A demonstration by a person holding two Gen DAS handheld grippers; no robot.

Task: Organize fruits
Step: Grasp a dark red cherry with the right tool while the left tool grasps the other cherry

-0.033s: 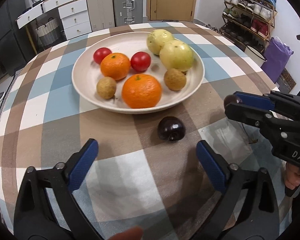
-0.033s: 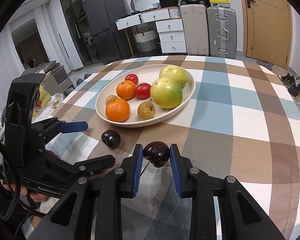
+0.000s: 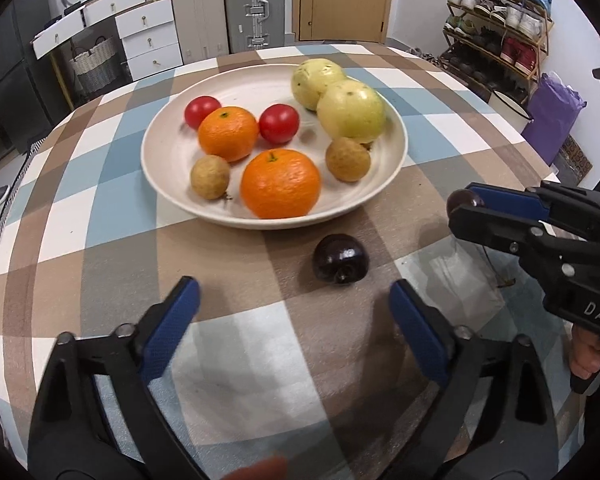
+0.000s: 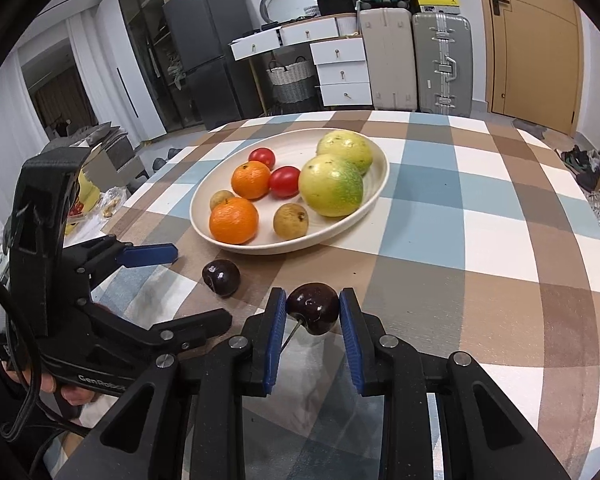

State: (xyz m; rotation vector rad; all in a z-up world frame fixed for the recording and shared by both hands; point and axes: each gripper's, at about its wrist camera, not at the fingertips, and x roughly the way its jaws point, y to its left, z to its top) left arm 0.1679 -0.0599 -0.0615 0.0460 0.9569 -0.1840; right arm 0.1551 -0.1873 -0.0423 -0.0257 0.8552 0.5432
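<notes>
A cream plate [image 3: 168, 136] [image 4: 374, 196] on the checked table holds two oranges [image 3: 280, 184], two tomatoes, two green guavas [image 3: 350, 111] and two brown longans. My right gripper [image 4: 313, 308] is shut on a dark cherry [image 4: 313, 307], held in front of the plate; it also shows at the right of the left wrist view [image 3: 466, 202]. A second dark cherry [image 3: 340, 258] [image 4: 221, 277] lies on the table just before the plate. My left gripper [image 3: 294, 300] is open and empty, its jaws wide apart just short of that cherry.
The round table [image 3: 100, 256] drops off at its edges. Behind it stand suitcases [image 3: 254, 8], white drawers [image 3: 148, 34] and a shoe rack [image 3: 496, 28]. A purple bag [image 3: 552, 116] sits on the floor to the right.
</notes>
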